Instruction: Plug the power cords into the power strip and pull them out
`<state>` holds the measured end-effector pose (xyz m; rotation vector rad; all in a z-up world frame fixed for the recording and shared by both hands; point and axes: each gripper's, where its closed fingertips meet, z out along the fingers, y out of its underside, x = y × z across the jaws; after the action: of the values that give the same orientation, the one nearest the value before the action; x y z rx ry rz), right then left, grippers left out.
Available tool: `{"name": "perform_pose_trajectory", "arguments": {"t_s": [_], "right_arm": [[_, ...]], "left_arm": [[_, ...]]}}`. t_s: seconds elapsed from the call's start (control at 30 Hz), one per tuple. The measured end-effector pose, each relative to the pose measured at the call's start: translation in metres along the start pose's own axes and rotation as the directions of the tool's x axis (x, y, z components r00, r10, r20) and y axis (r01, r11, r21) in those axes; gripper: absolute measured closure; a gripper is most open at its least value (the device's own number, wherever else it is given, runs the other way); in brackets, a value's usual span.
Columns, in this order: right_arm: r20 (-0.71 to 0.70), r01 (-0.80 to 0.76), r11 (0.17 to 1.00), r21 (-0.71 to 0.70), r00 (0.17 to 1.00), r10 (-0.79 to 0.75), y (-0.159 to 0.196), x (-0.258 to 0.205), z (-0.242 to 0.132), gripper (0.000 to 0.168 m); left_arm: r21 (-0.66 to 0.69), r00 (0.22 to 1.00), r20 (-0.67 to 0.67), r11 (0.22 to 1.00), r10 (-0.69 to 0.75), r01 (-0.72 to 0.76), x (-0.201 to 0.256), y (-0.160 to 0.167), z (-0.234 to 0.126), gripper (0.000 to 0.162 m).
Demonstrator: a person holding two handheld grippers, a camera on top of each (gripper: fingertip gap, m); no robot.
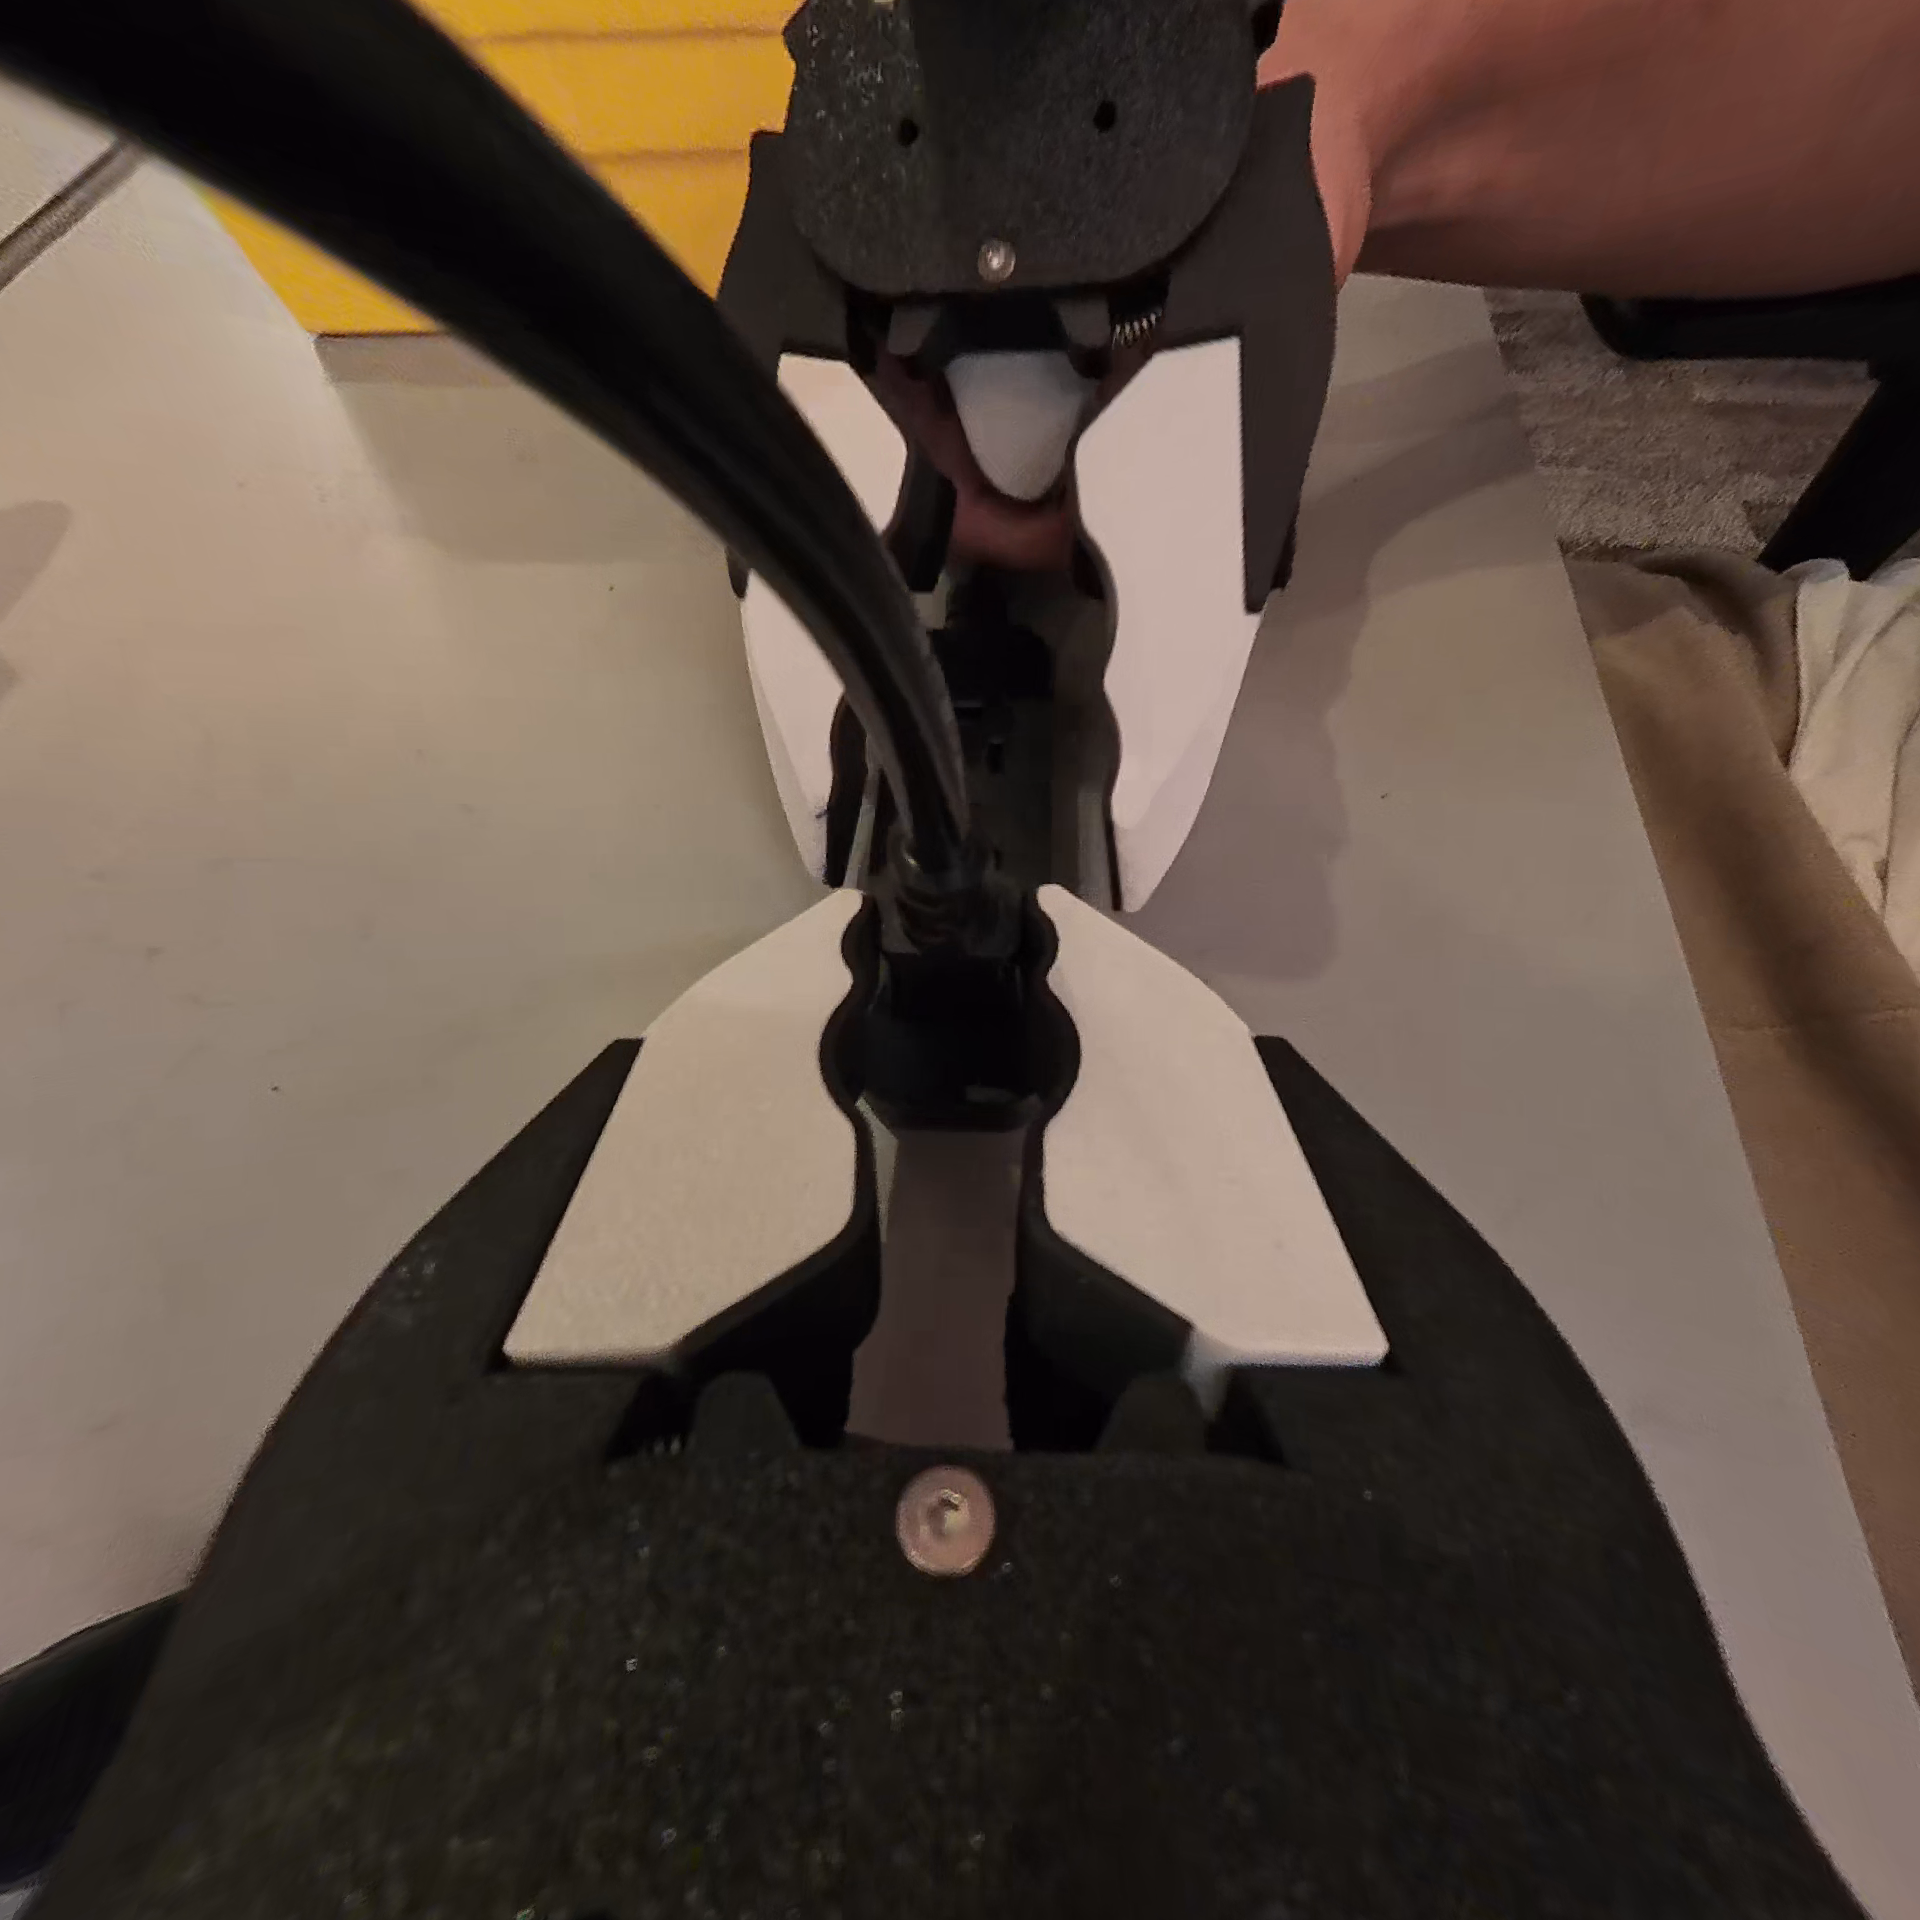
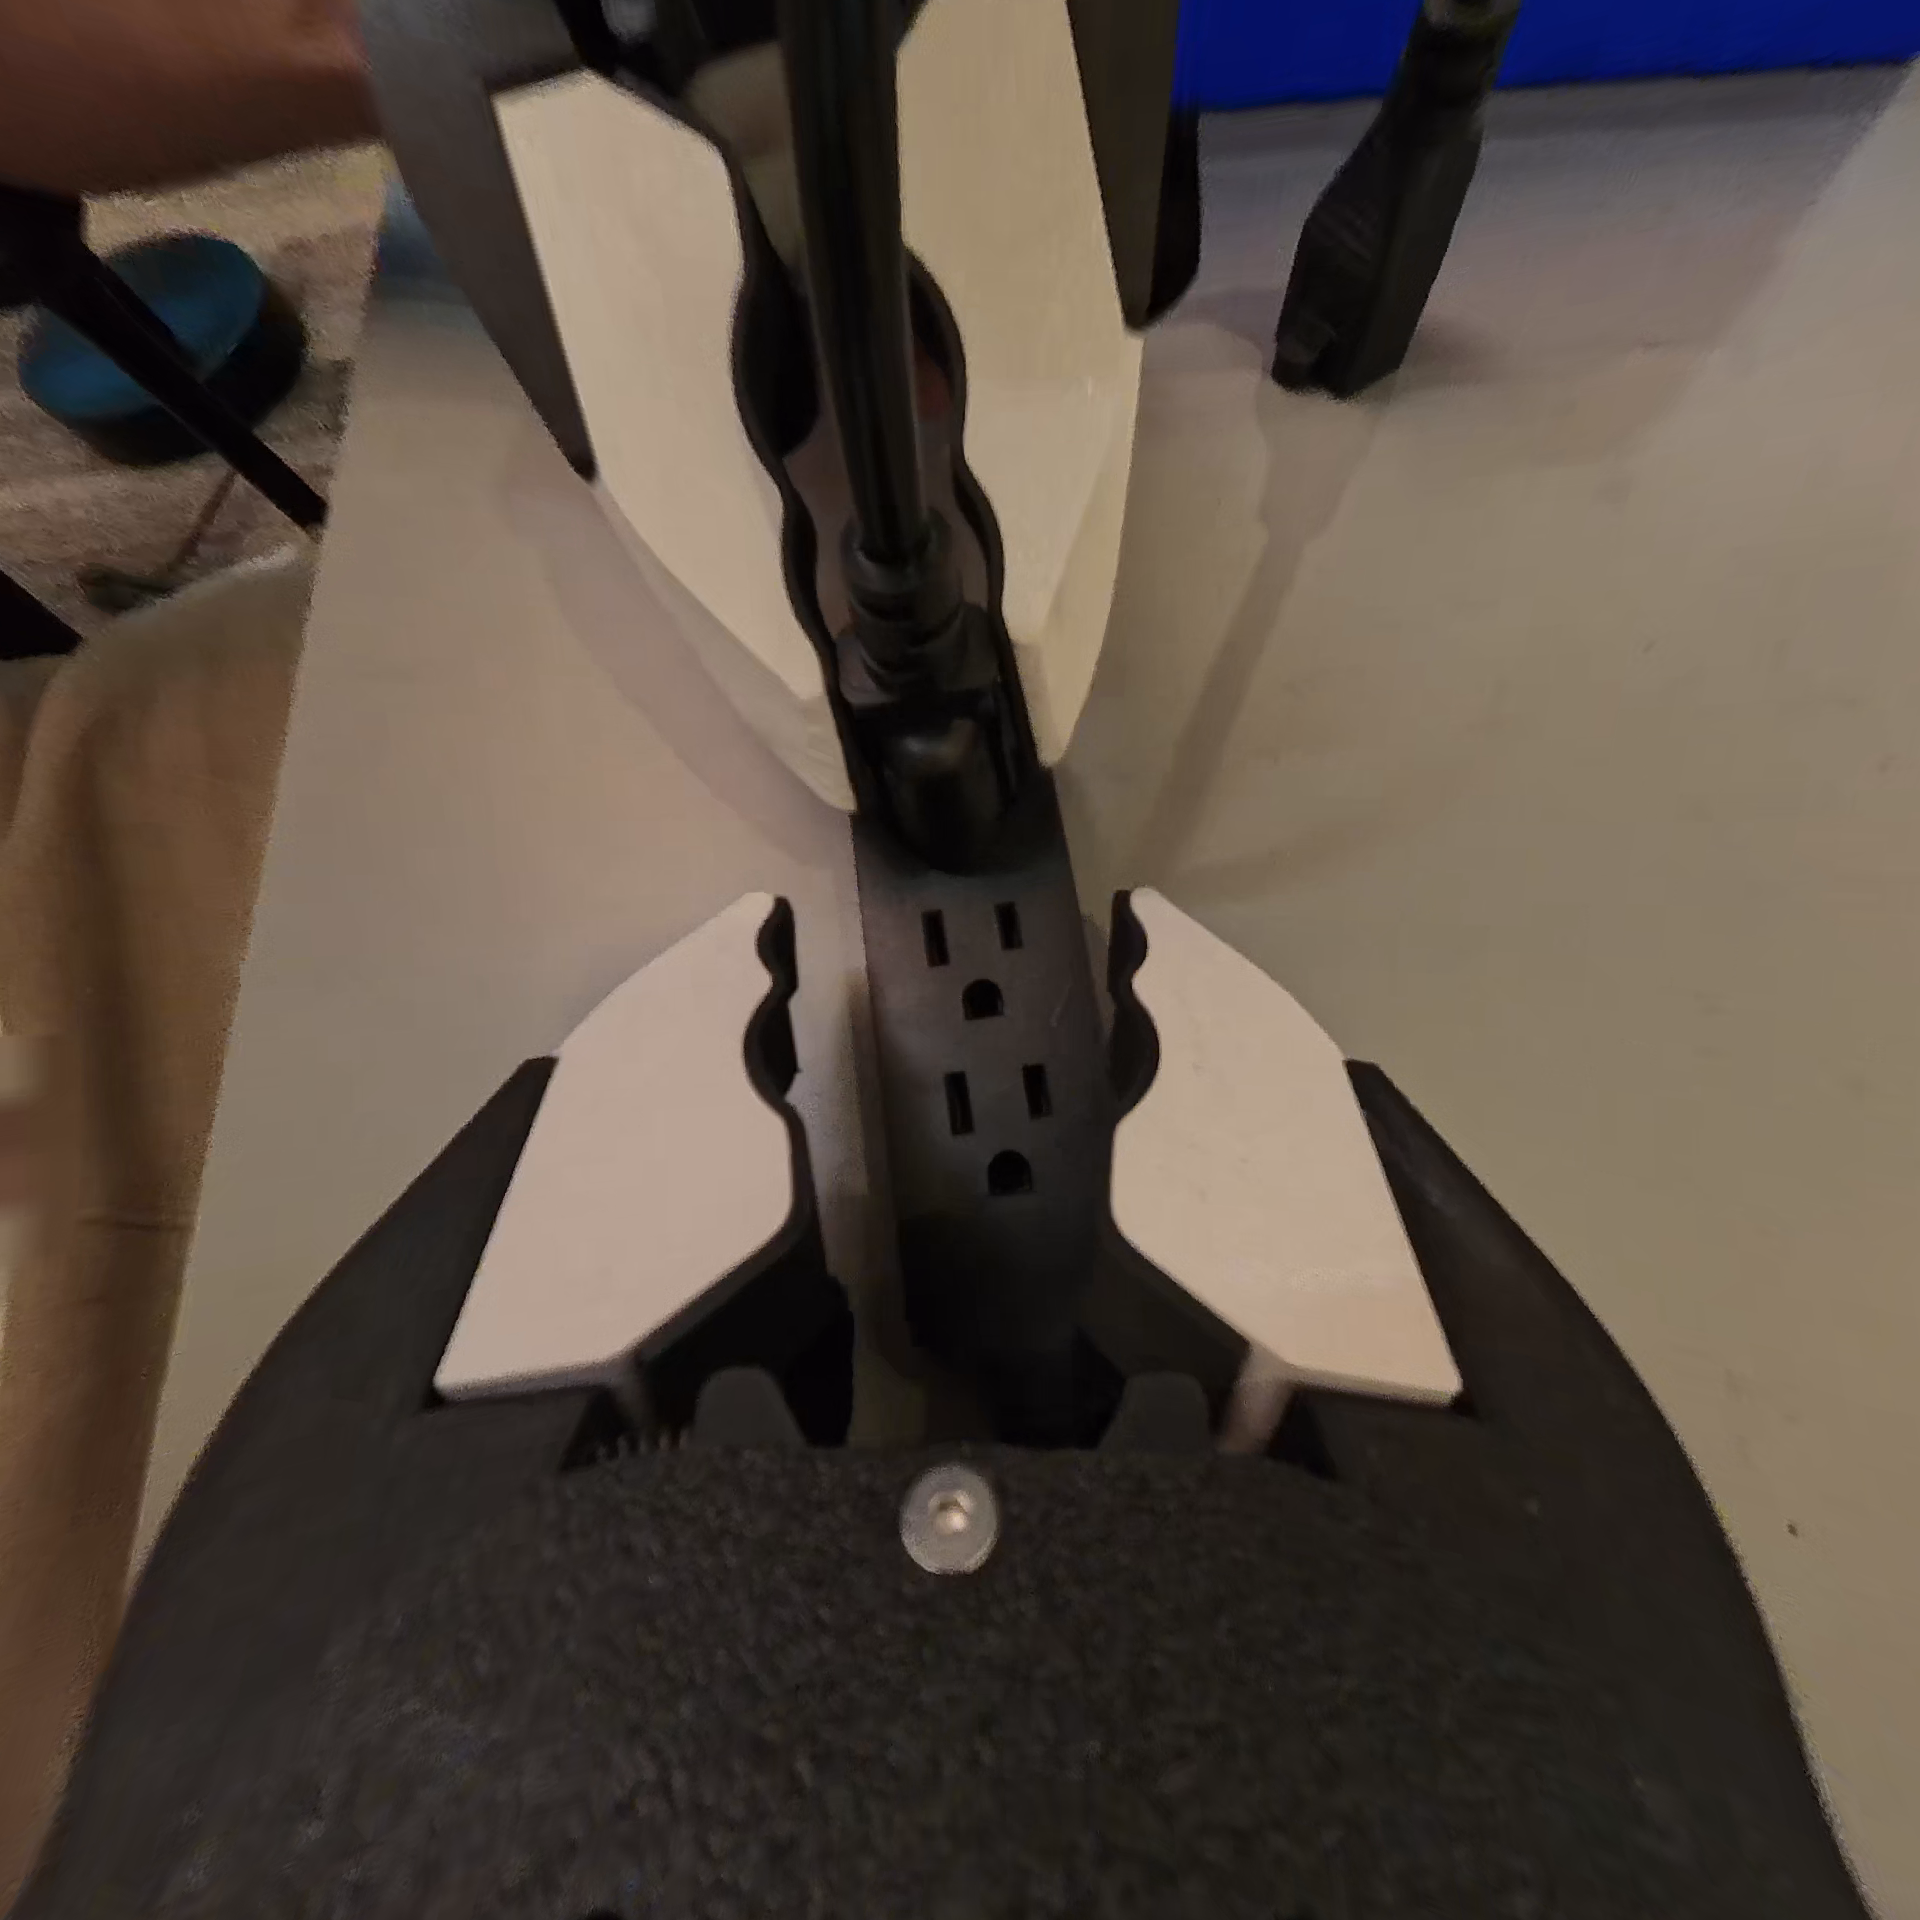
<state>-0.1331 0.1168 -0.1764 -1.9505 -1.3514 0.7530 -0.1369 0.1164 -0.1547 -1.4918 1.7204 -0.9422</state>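
Closely, left tongs [image 1: 945,914] clamp the plug [image 1: 940,1029] (table edge [image 1: 1621,727] near).

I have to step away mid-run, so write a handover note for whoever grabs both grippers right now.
Left gripper: shut on the black plug, which sits at the power strip; full seating unclear.
Right gripper: open, jaws straddling the strip on the white table.
Two sockets show empty.
A second plug lies apart, far right.
Left: finish this plug, insert the other, pull both out.
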Motion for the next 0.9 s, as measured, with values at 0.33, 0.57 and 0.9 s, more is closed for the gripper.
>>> {"name": "perform_pose_trajectory", "arguments": {"t_s": [0.33,0.57,0.9], "right_arm": [[-0.044,0.055,0.997,-0.046,0.997,-0.057,0.007,0.003,0.002,0.126],[-0.037,0.07,0.997,-0.035,0.997,-0.072,0.009,-0.001,0.001,0.125],[-0.086,0.071,0.997,-0.037,0.994,-0.074,0.009,-0.002,0.0,0.125]], "left_arm": [[0.015,1.0,-0.011,1.0,-0.003,0.003,0.002,0.0,0.001,0.137],[-0.006,1.0,-0.011,1.0,-0.001,0.001,0.005,0.0,0.002,0.137],[-0.056,0.999,0.031,0.998,-0.01,0.012,0.006,0.0,0.003,0.137]]}}
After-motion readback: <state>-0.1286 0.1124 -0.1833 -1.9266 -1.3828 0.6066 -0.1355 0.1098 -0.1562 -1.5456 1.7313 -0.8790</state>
